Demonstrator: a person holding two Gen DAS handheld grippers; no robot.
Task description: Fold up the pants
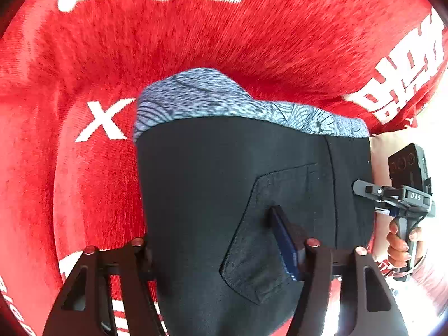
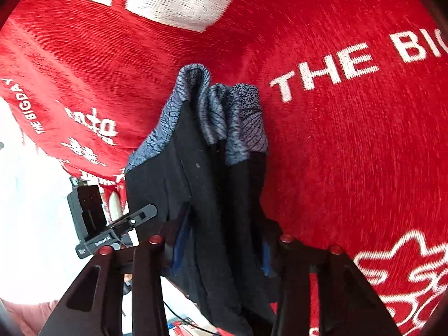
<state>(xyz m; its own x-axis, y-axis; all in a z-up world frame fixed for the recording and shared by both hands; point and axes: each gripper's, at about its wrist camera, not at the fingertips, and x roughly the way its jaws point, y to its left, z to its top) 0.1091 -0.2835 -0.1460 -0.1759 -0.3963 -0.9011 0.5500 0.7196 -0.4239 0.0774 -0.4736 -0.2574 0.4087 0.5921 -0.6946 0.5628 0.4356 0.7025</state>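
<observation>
The pants (image 1: pixel 224 190) are black with a grey-blue patterned band (image 1: pixel 212 98) at the far end and a back pocket facing the left camera. Both grippers hold them lifted above a red cloth. My left gripper (image 1: pixel 224 254) is shut on the black fabric near the pocket. In the right wrist view the pants (image 2: pixel 212 196) hang bunched in folds, patterned band (image 2: pixel 221 112) at the far end. My right gripper (image 2: pixel 221 249) is shut on the bunched black fabric. The right gripper also shows in the left wrist view (image 1: pixel 364 189), at the pants' right edge.
A red cloth with white lettering (image 1: pixel 196 42) covers the surface below; it fills the right wrist view too (image 2: pixel 350 140). A hand (image 1: pixel 403 246) holds the right gripper's handle. The left gripper's body (image 2: pixel 112 235) shows at left. A bright white area (image 2: pixel 30 196) lies beyond the cloth's edge.
</observation>
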